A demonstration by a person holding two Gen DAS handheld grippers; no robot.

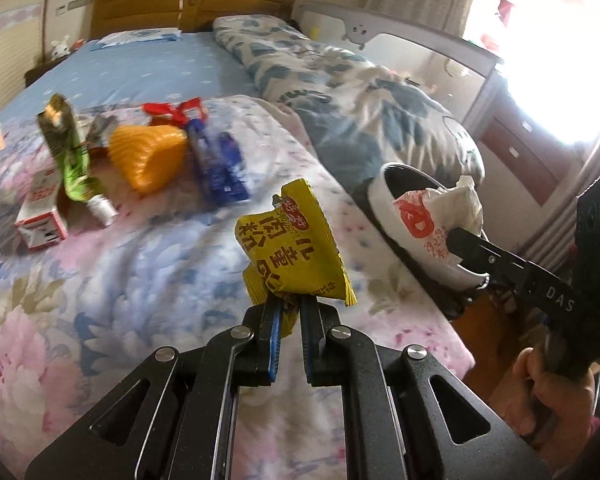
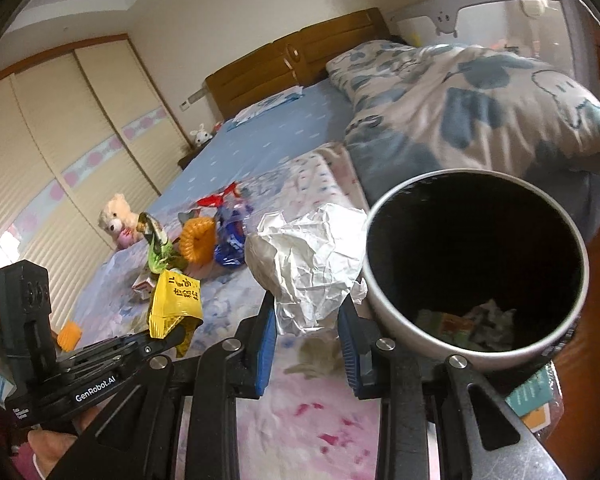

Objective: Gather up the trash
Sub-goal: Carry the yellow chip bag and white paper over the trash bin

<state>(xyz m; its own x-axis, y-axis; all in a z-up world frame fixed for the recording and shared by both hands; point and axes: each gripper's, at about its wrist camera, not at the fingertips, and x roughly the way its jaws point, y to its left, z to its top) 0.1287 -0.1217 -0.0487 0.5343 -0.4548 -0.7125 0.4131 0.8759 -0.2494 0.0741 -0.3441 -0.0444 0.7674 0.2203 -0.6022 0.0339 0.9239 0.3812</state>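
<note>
You're standing at the foot of a bed (image 1: pixel 148 72) with a blue sheet and a wooden headboard (image 1: pixel 188 4) at twelve o'clock. A floral quilt (image 1: pixel 100 280) covers the near end; a blue-patterned duvet (image 2: pixel 480 104) lies bunched at two o'clock. Cream sliding wardrobe doors (image 2: pixel 60 128) fill the wall at nine o'clock. A window (image 1: pixel 556 64) at three o'clock glares white, with brown floor (image 2: pixel 596 320) beneath.

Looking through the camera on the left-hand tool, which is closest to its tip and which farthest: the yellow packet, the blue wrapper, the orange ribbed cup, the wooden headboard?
1. Yellow packet: clamped in the left gripper.
2. Blue wrapper: on the floral quilt, ahead and slightly left.
3. Orange ribbed cup: lying beside the wrapper, a little further left; nearly level with it, so this order is loose.
4. Wooden headboard: at the bed's far end.
</note>
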